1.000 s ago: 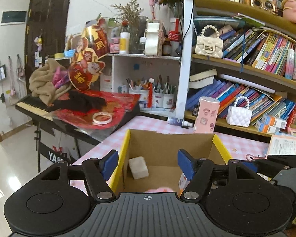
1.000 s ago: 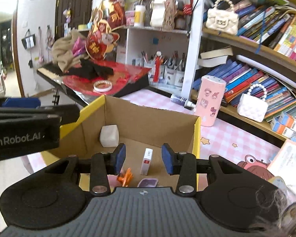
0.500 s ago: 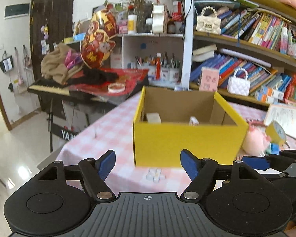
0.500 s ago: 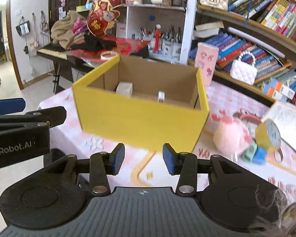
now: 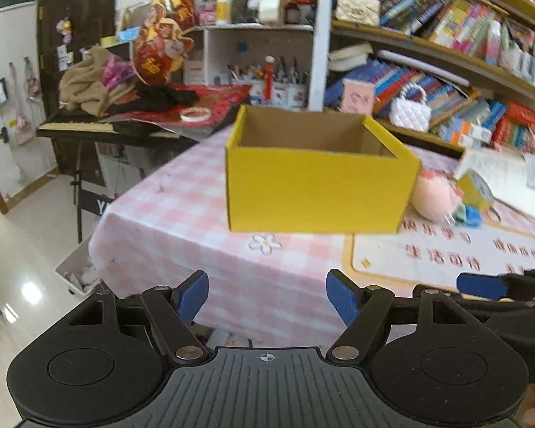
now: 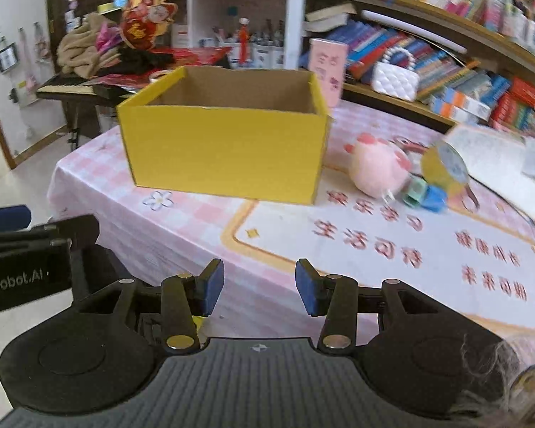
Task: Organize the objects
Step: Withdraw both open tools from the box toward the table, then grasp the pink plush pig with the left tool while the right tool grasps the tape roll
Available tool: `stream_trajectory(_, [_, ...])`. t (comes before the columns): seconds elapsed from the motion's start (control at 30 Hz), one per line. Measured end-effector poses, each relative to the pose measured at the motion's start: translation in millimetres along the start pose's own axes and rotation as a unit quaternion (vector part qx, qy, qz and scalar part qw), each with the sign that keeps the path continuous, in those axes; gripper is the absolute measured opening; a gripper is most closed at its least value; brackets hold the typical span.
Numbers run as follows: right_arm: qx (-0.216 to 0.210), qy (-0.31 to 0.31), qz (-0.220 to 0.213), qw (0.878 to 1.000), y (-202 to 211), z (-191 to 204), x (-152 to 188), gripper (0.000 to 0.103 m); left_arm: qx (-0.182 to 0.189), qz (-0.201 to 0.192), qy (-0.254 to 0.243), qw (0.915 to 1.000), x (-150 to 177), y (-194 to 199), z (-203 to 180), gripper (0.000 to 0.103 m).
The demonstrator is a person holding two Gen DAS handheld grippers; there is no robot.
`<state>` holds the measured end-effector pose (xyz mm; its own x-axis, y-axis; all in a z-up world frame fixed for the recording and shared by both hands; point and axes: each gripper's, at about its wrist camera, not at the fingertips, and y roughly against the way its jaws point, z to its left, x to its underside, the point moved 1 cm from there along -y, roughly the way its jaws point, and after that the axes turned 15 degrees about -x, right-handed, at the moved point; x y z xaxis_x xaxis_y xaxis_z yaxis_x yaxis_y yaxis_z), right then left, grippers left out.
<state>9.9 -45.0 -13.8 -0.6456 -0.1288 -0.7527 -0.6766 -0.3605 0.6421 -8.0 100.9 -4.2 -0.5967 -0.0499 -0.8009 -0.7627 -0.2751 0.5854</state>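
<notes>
The table with the pink-and-white checked cloth [image 5: 182, 207] is carrying everything, its near edge running just ahead of both grippers. An open yellow cardboard box with a brown inside [image 6: 224, 142] is standing upright toward the table's far left corner, set back from the near edge. Along the far edge behind it, wooden shelves crowded with books [image 5: 456, 82] are rising. Just beside the box's right wall, a round pink plush toy [image 6: 378, 167] is lying on the cloth, with a yellow roll of tape [image 6: 444, 169] and small green and blue blocks [image 6: 424, 192] crowding against it.

The left gripper [image 5: 266, 297] is hovering off the table's near edge, tilting downward toward the box, its blue-padded fingers [image 5: 192, 297] standing wide apart with nothing between them. The right gripper [image 6: 259, 287] is hanging at a similar downward tilt over the near edge, its blue pads [image 6: 210, 287] sitting closer together, parted and pinching nothing.
</notes>
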Motion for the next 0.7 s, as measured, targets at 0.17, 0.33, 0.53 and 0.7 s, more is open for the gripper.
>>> stream_trajectory(0.17, [0.027,-0.037,-0.002,0.999,12.5,-12.6,12.7,0.044,0.028,0.016,-0.02,0.9993,9.0,0.5,-10.0,0.075])
stream_trajectory(0.33, [0.054,-0.059,0.0,0.997,23.2,-20.9,26.1,0.045,0.061,0.025,-0.039,0.9971,15.2,1.1,-22.9,0.075])
stream_trajectory(0.53, [0.085,-0.085,-0.001,0.993,31.2,-33.9,32.4,0.046,0.095,0.027,-0.072,0.9925,16.4,0.8,-42.8,0.075])
stream_trajectory(0.7, [0.103,-0.089,-0.001,0.991,34.8,-42.2,33.4,0.047,0.113,0.024,-0.086,0.9896,12.4,-1.6,-58.2,0.075])
